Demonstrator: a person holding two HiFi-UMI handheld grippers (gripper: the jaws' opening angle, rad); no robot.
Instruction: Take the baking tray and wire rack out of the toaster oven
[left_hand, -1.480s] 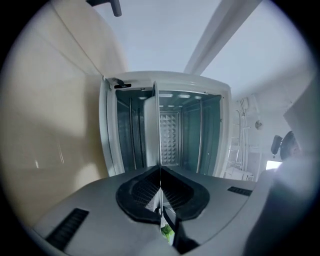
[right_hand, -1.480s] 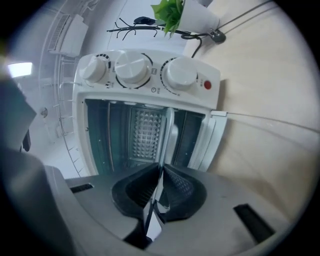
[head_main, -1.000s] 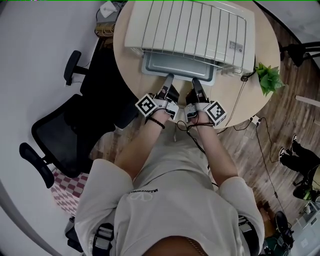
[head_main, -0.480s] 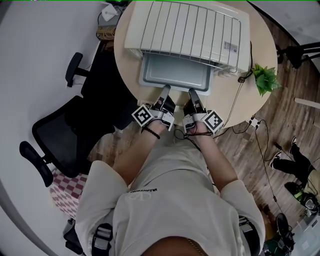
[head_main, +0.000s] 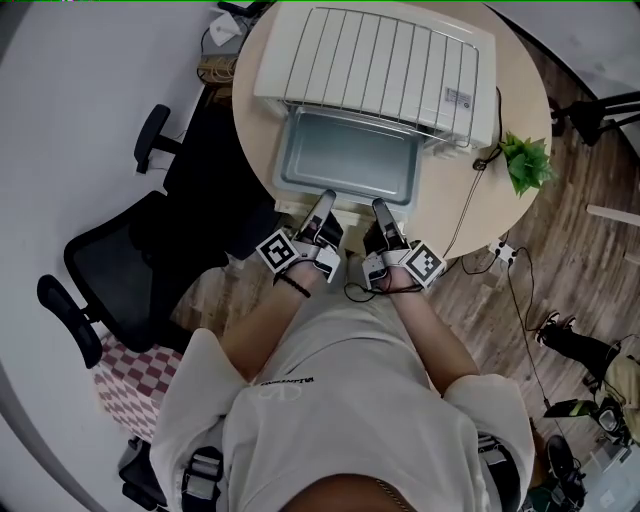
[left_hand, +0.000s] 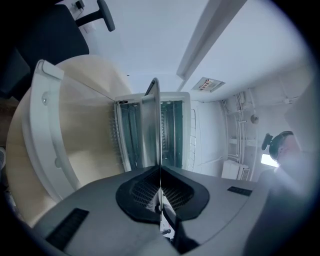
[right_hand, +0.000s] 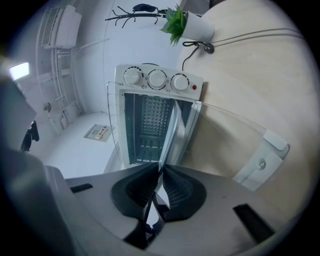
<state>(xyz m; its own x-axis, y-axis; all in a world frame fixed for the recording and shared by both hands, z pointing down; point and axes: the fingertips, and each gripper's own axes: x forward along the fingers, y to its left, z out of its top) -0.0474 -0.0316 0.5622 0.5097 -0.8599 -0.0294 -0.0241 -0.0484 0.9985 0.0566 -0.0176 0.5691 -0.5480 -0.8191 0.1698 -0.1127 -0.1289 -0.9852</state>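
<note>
Step in hand: drawing out the grey metal baking tray (head_main: 348, 158). It sits mostly clear of the white toaster oven (head_main: 380, 65), w/ its far end at the oven mouth, above the round wooden tabletop (head_main: 515, 90).

Left hand-held gripper (head_main: 326, 198) is clamped nearly flat on the tray's near rim, which runs edge-on btwn the pads in the left gripper view. Right hand-held gripper (head_main: 381, 206) pinches the same rim just beside it, jaws a bit wider apart.

The oven's glass door (right_hand: 240, 135) hangs open under the tray.

Next, prob.: keep both grips level and pull evenly toward the body till the far end clears, then set the tray on bare tabletop.

Wire rack: not made out; a gridded surface shows in the cavity, can't tell if that's it. It comes after.
</note>
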